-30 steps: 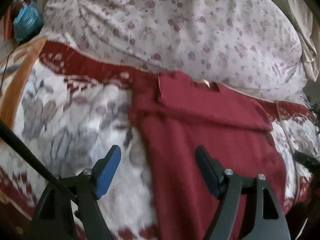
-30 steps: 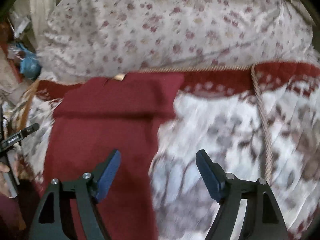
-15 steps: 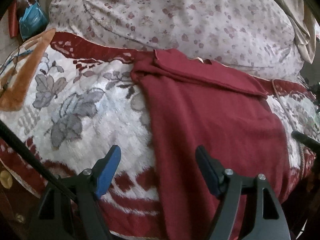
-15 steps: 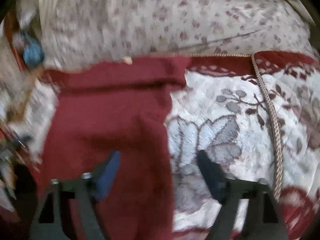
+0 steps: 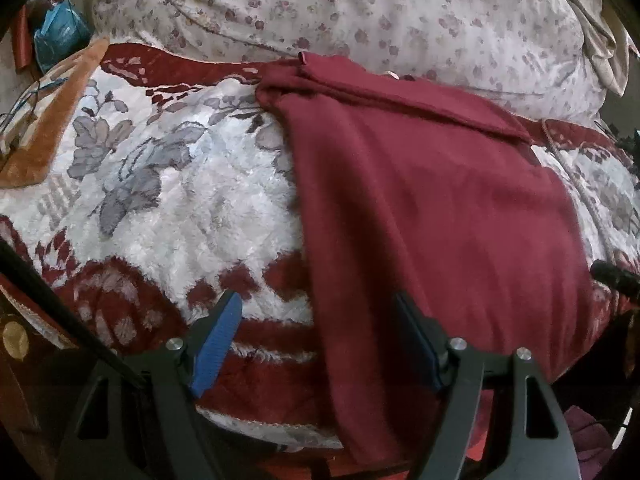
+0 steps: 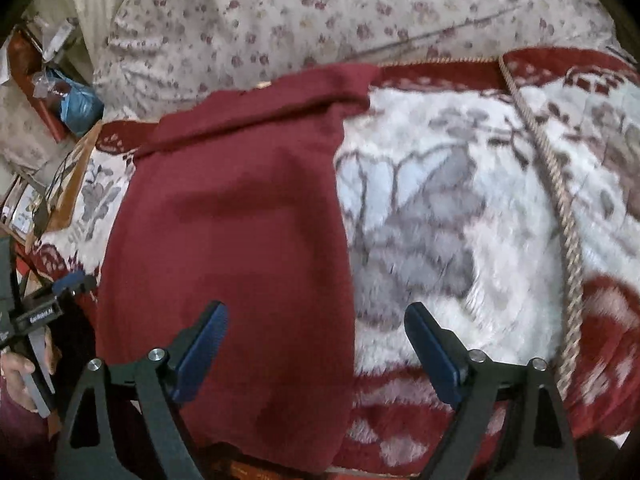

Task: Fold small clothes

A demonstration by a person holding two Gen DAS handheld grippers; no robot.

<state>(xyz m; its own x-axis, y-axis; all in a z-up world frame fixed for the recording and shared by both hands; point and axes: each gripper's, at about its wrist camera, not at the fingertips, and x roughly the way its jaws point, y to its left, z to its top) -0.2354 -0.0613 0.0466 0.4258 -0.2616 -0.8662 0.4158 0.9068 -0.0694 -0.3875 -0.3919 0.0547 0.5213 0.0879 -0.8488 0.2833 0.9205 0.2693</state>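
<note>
I see both grippers spread wide, holding nothing. Left gripper [image 5: 318, 340] hovers over the near left edge of the red garment [image 5: 432, 208]; right gripper [image 6: 316, 346] over its near right edge. Garment lies flat on the flowered blanket [image 5: 168, 184], top edge folded over, touching the floral pillow [image 5: 360, 12].

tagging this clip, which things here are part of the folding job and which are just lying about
Job:
red garment
left gripper, jaws open
right gripper, jaws open

Lying about:
blanket
floral quilt
blue bag
cord trim
</note>
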